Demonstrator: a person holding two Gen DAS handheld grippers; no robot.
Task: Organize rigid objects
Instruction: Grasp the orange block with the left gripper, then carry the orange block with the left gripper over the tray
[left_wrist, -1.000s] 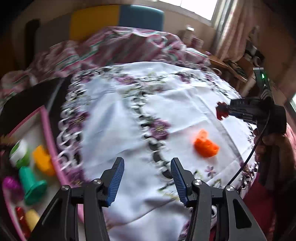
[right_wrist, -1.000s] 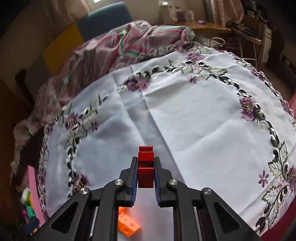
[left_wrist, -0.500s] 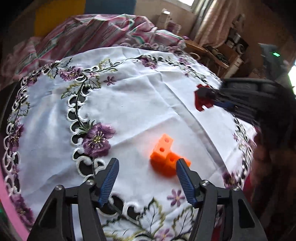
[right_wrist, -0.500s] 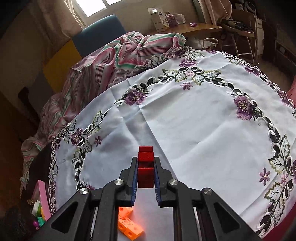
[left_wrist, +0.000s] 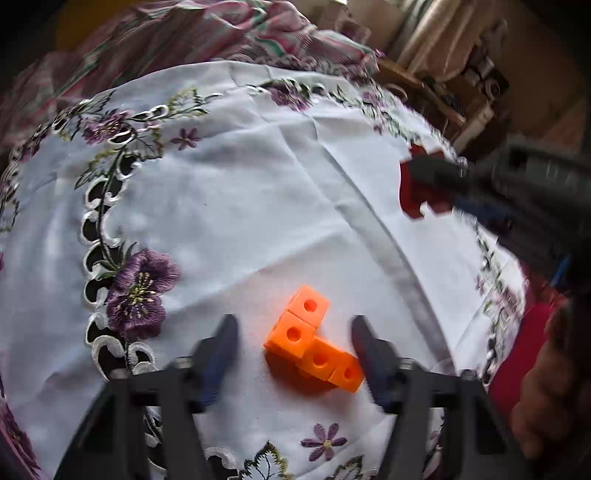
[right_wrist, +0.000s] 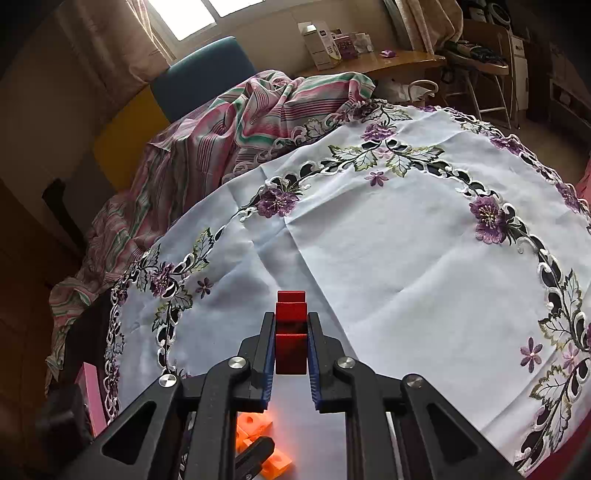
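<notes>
White embroidered cloth (left_wrist: 258, 192) covers the worktop. Since a second ago my left tongs (left_wrist: 295, 350) reached the orange blocks (left_wrist: 314, 350), closing around them, not yet touching; right tongs (right_wrist: 291, 350) grip the red block (right_wrist: 291, 332).

Orange cube-piece (left_wrist: 314, 347) on cloth; red piece (right_wrist: 291, 332) aloft

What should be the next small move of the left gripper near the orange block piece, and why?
Probably finish closing on the orange block piece. It lies on the white tablecloth between the left gripper's closing jaws, which do not seem to press it yet. The right gripper is busy, shut on the red block piece.
</notes>
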